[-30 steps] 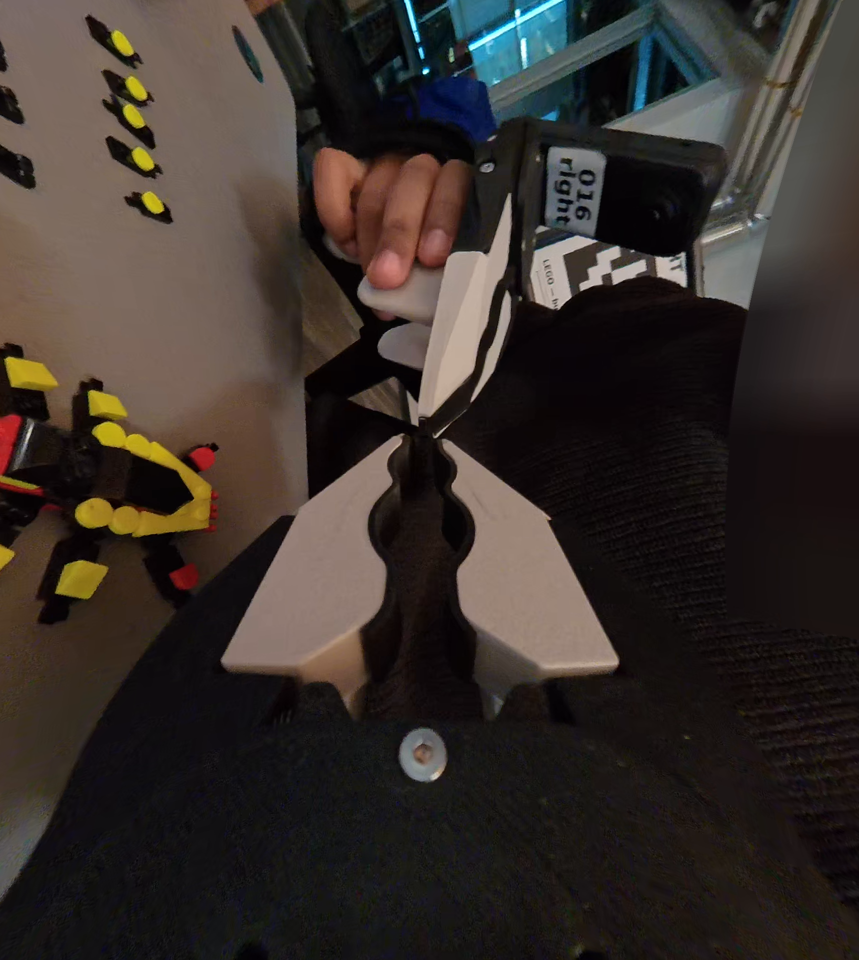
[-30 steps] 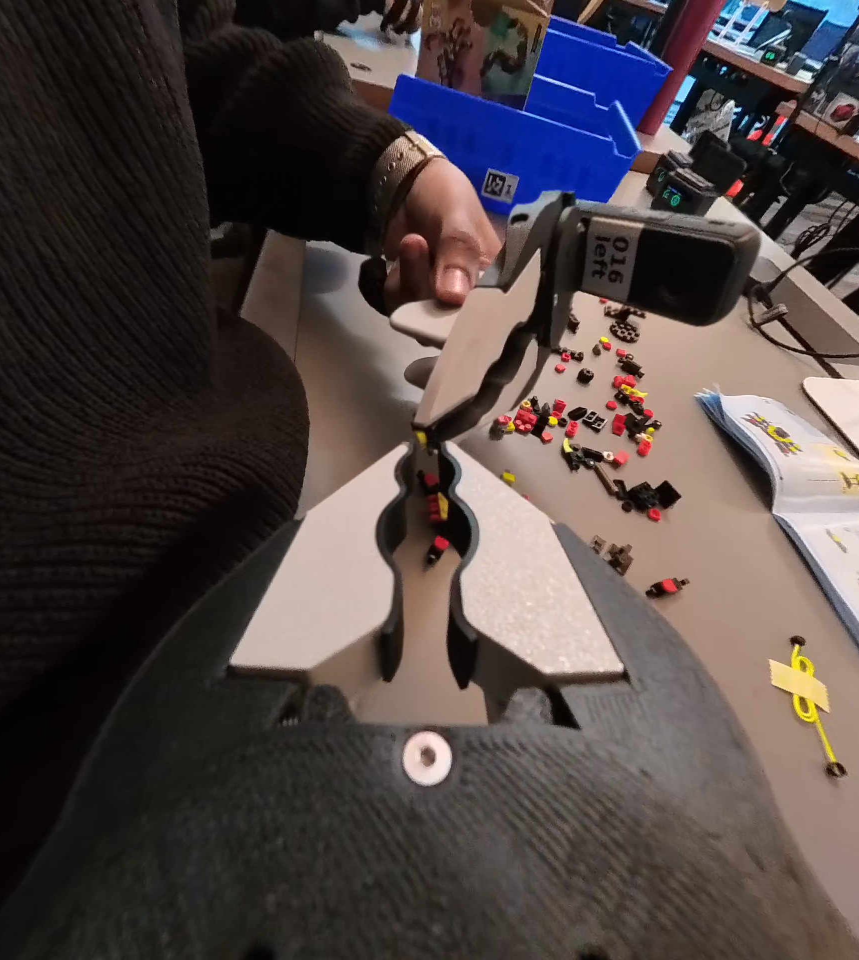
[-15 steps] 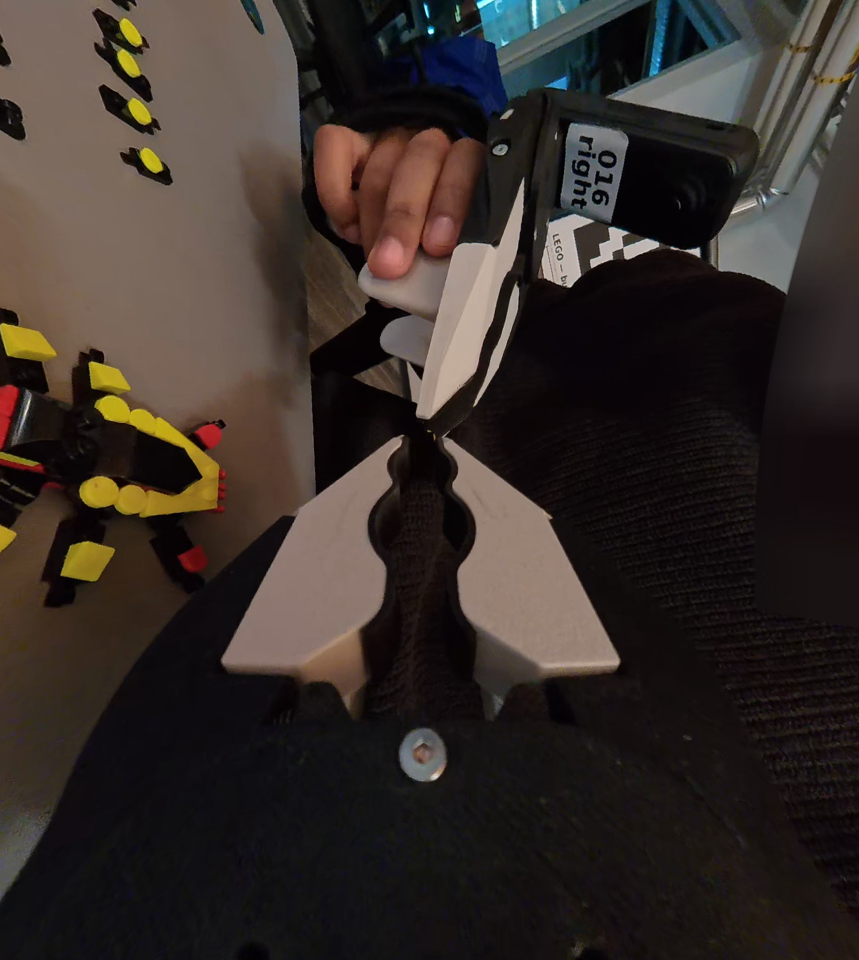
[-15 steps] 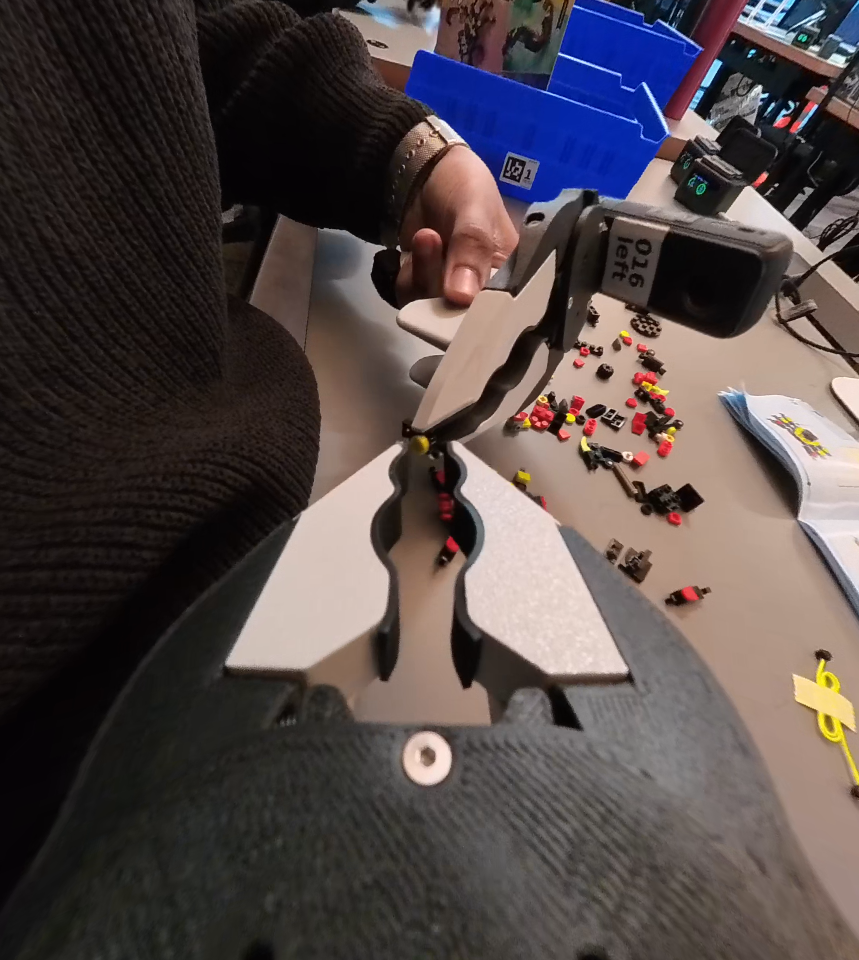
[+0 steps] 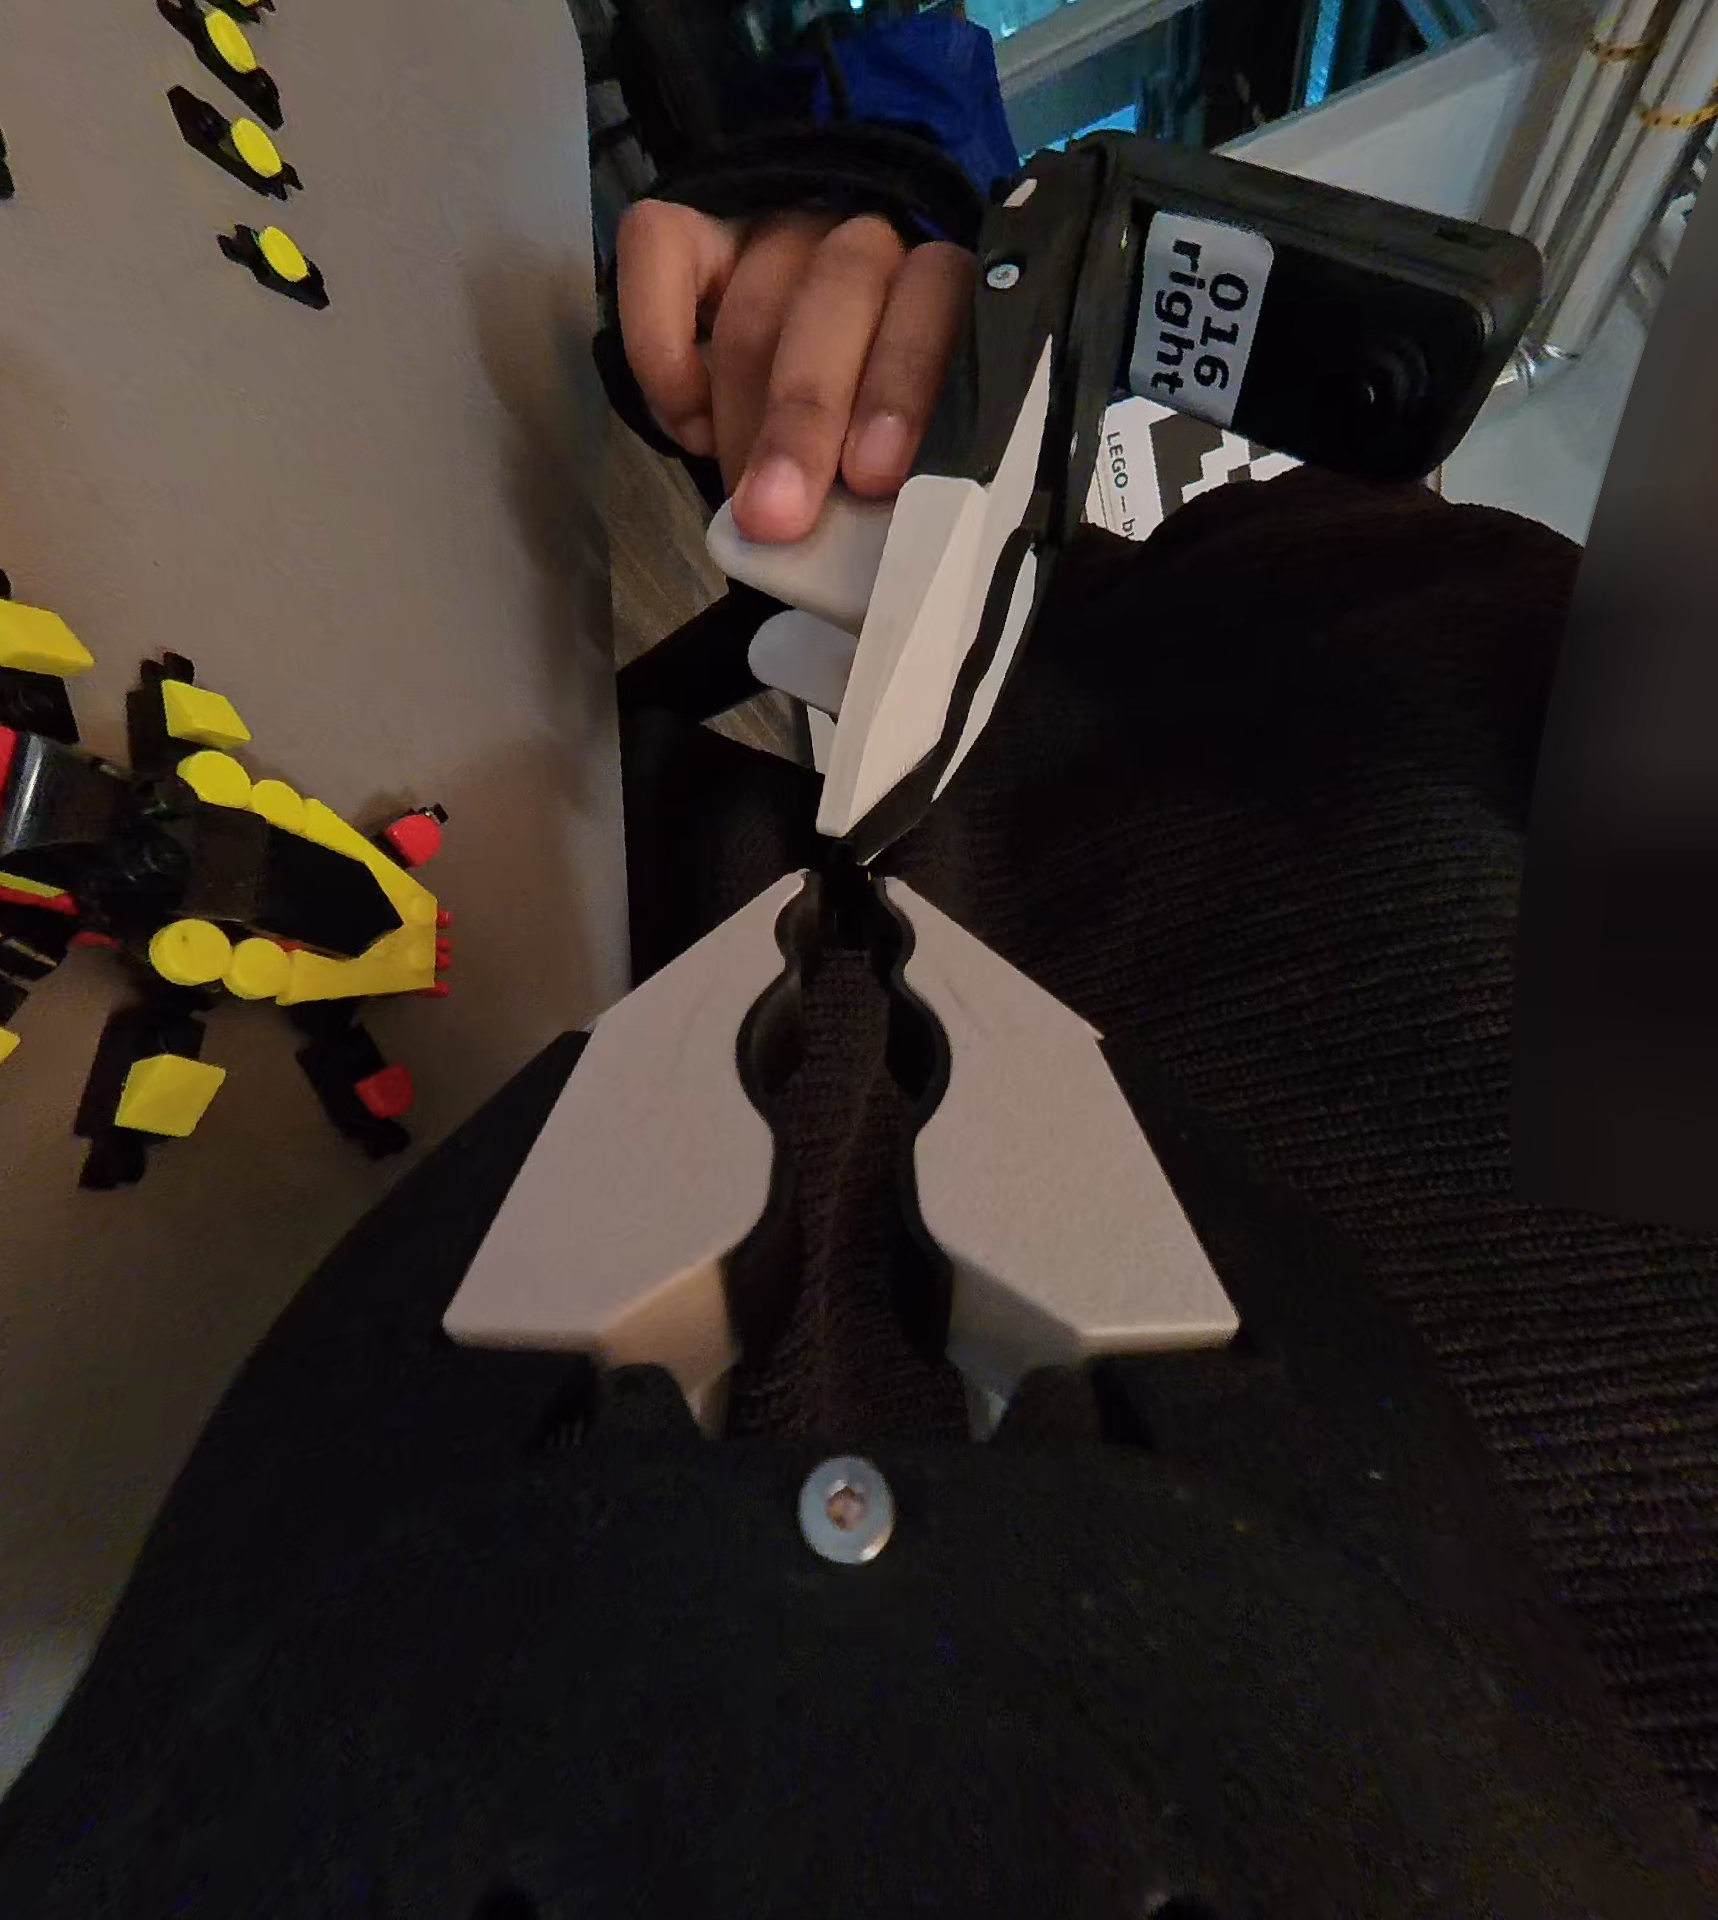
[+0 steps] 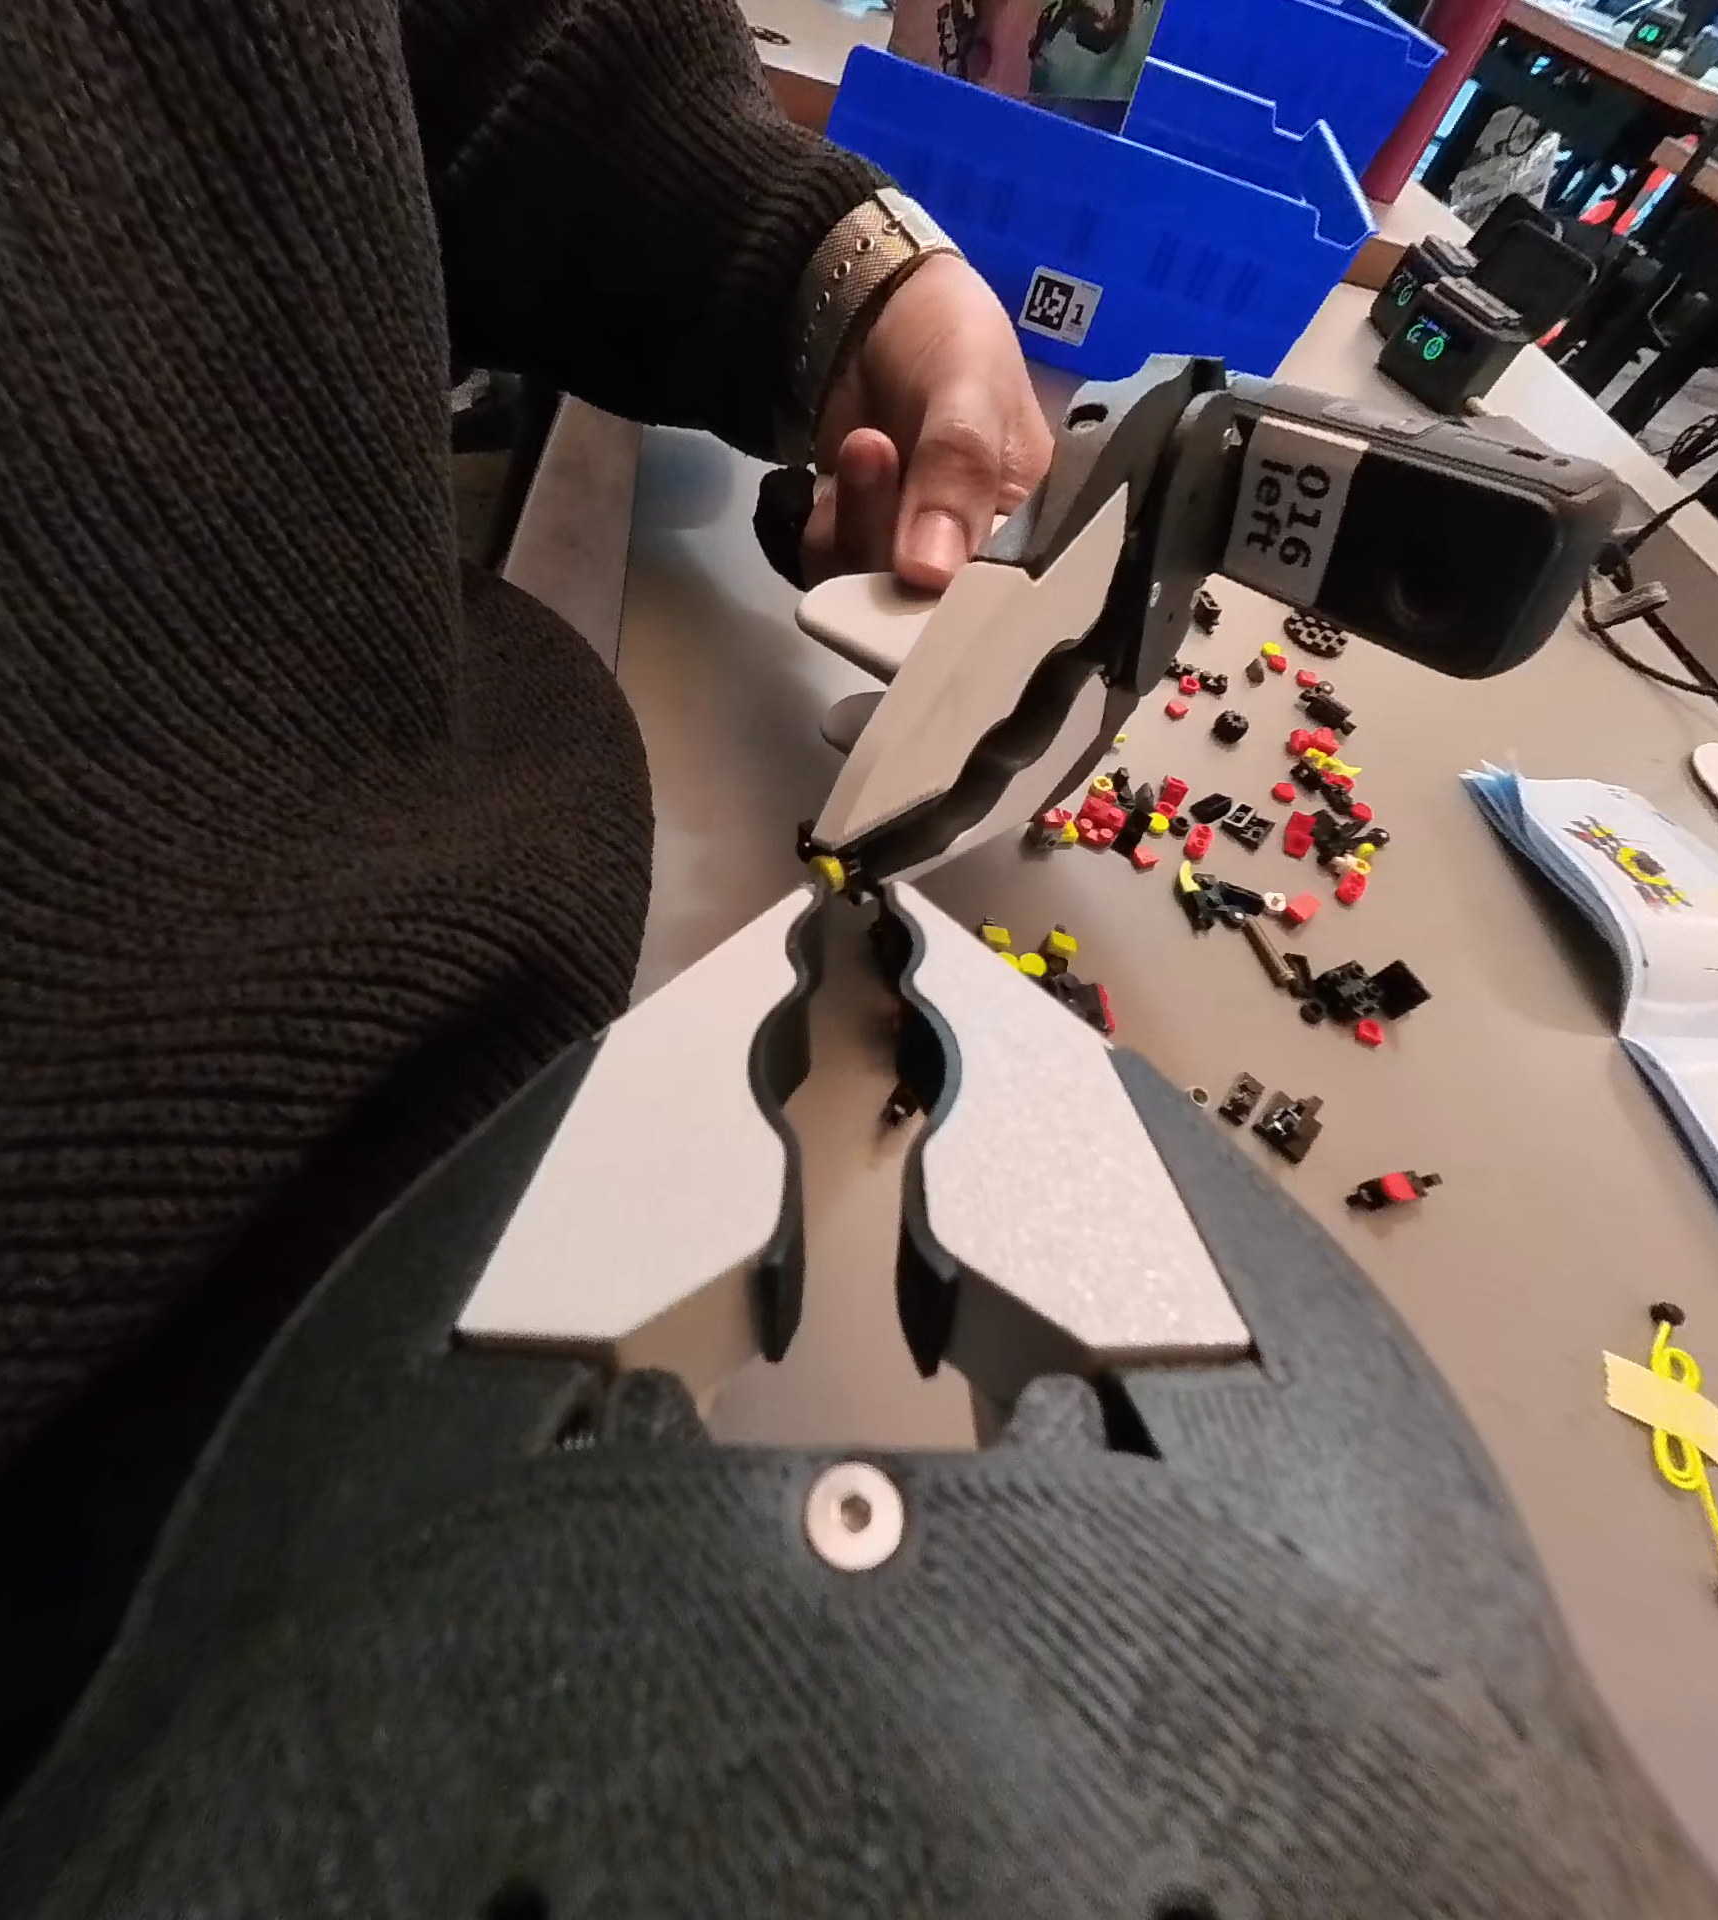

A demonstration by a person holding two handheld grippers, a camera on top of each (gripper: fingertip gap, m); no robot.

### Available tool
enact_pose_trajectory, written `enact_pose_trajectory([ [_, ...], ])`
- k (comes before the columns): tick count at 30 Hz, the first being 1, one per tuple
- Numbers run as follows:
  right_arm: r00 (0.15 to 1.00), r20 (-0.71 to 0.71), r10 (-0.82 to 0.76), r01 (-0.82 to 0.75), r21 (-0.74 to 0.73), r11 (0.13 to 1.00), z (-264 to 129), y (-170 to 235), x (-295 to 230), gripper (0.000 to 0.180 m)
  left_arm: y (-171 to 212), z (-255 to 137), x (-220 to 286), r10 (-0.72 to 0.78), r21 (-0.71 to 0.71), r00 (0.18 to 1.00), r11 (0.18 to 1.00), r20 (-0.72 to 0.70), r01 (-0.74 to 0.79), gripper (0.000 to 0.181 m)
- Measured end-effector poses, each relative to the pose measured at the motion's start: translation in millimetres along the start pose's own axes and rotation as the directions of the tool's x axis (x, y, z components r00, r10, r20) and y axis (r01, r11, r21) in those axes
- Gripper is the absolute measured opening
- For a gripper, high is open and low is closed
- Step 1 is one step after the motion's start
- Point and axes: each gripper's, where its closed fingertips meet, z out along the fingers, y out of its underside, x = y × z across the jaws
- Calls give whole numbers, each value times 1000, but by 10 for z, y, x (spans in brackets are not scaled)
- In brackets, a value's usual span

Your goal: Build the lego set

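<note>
Yellow and black is the tiny piece (image 6: 831, 871) that sits right where the two grippers meet, tip to tip, up in the air over the near edge of the grey table (image 6: 1457, 1195). The left gripper (image 6: 850, 857) comes down from above, and its jaws are pinched shut on that tiny piece. The right gripper (image 6: 847, 902) points up at it from below. Its jaws are nearly closed at the tips, and the tips touch the same piece, but it is too small and dark to tell if they really grip it.

In the left wrist view the two grippers meet in the same way, the left gripper (image 5: 839, 896) below and the right gripper (image 5: 860, 844) above, in front of a dark knitted sweater (image 5: 1302, 831). A hand (image 5: 793, 343) squeezes the right gripper's handle.

A built lego model (image 5: 169, 894) in black, yellow and red lies on the table (image 5: 263, 520), off to the side and well apart from the grippers. Small black pieces with yellow tops (image 5: 252, 145) lie in a row beyond it.

In the right wrist view, a pile of loose bricks (image 6: 1239, 831) in red, black and yellow lies on the table past the grippers. An open booklet (image 6: 1686, 935) lies to the right of the pile. A blue bin (image 6: 1146, 229) stands at the far side.
</note>
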Motion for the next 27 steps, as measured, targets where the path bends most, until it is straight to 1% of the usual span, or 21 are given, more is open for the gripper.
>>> enact_pose_trajectory([
  [5,1000,6,5,-5,-10,1000,-8,32,-2,4,-1,1,-25,-5,3,1000,1000,8,5,6],
  [13,999,31,25,-23,-49,999,26,132,-37,4,32,14,-121,-15,-13,999,1000,44,16,6],
  [16,999,41,30,-28,-50,998,39,138,-51,7,63,35,-141,-15,-37,999,999,53,17,6],
  [20,998,60,25,-20,-74,997,66,176,-93,4,116,71,-190,-18,-67,997,997,73,23,6],
  [25,997,51,50,-46,-83,996,49,200,-60,4,73,57,-199,-15,-43,997,999,82,18,6],
  [27,996,41,79,-76,-79,994,34,206,-23,4,44,42,-217,-11,-29,996,999,93,14,10],
])
